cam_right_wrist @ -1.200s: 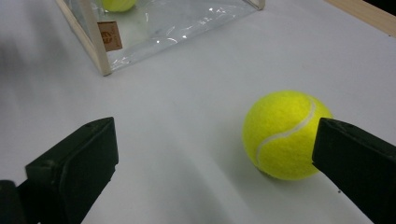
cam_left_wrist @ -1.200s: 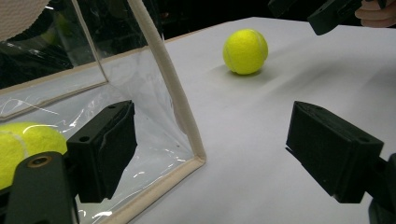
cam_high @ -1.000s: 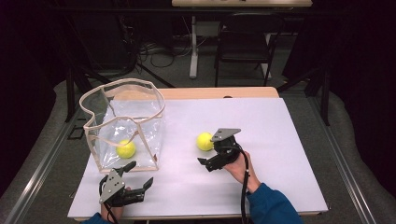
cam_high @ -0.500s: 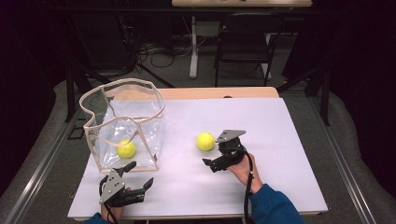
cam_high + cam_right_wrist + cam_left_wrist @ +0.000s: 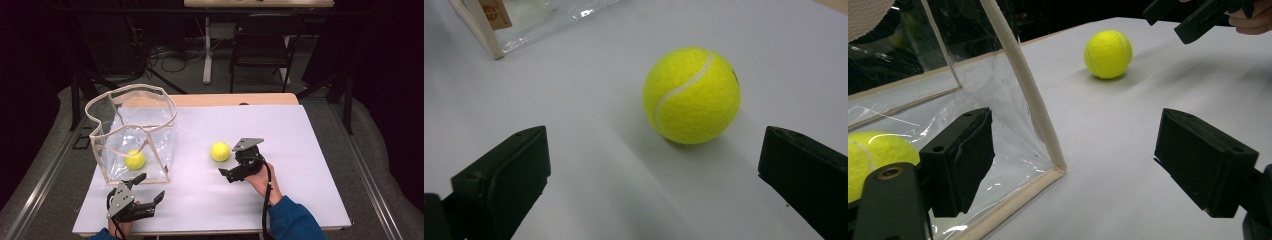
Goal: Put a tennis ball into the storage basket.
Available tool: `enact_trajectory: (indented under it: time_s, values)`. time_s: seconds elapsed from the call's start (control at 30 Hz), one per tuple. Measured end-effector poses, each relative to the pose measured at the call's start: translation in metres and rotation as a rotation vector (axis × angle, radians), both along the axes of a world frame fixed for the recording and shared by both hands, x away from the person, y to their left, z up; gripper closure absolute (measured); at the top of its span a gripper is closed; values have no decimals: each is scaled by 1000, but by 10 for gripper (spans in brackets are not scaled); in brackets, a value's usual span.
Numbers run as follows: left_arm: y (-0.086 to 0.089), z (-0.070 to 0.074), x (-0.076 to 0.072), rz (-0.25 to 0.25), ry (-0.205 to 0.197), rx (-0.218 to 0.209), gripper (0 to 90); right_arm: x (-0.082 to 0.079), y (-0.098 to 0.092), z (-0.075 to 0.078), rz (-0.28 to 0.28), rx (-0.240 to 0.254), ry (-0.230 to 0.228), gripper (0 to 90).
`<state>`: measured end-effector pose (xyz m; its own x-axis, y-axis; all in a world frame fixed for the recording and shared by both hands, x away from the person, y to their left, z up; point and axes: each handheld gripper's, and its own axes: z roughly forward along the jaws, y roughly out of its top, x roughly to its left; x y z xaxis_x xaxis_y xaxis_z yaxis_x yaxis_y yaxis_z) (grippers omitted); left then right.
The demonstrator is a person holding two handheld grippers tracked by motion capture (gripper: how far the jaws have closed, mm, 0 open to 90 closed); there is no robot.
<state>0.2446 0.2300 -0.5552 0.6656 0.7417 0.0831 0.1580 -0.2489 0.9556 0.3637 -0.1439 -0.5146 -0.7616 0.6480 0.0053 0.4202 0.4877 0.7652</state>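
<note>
We see a yellow tennis ball lying free on the white table sheet, near the middle. Our right gripper sits just beside it with jaws spread wide, holding nothing; the ball lies ahead, between them. To the left stands a clear plastic bag holding a second tennis ball. Our left gripper, also wide open and empty, rests near the bag's front corner.
</note>
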Motion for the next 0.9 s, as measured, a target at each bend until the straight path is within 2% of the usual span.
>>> enact_trajectory:
  time_s: [0.2,0.3,0.37,0.5,0.67,0.8,0.9]
  values:
    - [-1,-1,0,5,3,1,159,5,0,2,-11,3,1,0]
    - [-2,0,0,5,0,5,159,8,0,3,-25,-10,2,0]
    - [-2,0,-1,5,0,6,160,11,-1,3,-23,0,0,0]
    - [-1,-1,-1,10,6,3,160,18,0,2,-38,-20,0,0]
    - [-2,-1,0,4,5,7,159,31,-1,0,-61,-28,22,0]
    - [-3,-2,1,4,9,7,160,39,-4,1,-60,-10,49,0]
    - [-2,-1,0,6,4,5,160,43,-4,2,-59,-17,49,0]
